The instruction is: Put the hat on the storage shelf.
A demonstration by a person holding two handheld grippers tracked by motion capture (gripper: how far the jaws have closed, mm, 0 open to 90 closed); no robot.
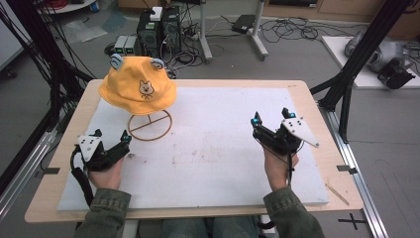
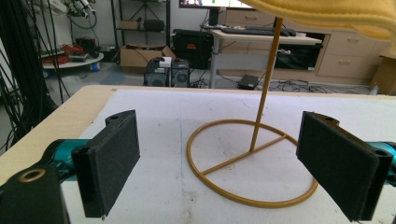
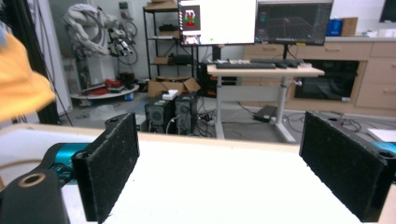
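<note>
A yellow hat [image 1: 137, 87] is seen perched on a gold wire stand [image 1: 149, 125] near the far left corner of the white mat [image 1: 223, 163]; a small animal face is printed on its front, and no writing can be read. The left gripper [image 1: 113, 144] is held just in front of the stand, jaws spread wide and empty, the stand's ring lying between them in the left gripper view. The right gripper [image 1: 271, 119], likewise spread and empty, is held well to the right of the stand, with bare mat left open between.

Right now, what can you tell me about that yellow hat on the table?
The yellow hat is a soft fabric bucket hat with two small grey-blue ears on top and a little animal face on the front. It sits on a thin gold wire stand, whose ring base rests on the white mat at the table's far left. Neither gripper touches it.
</note>
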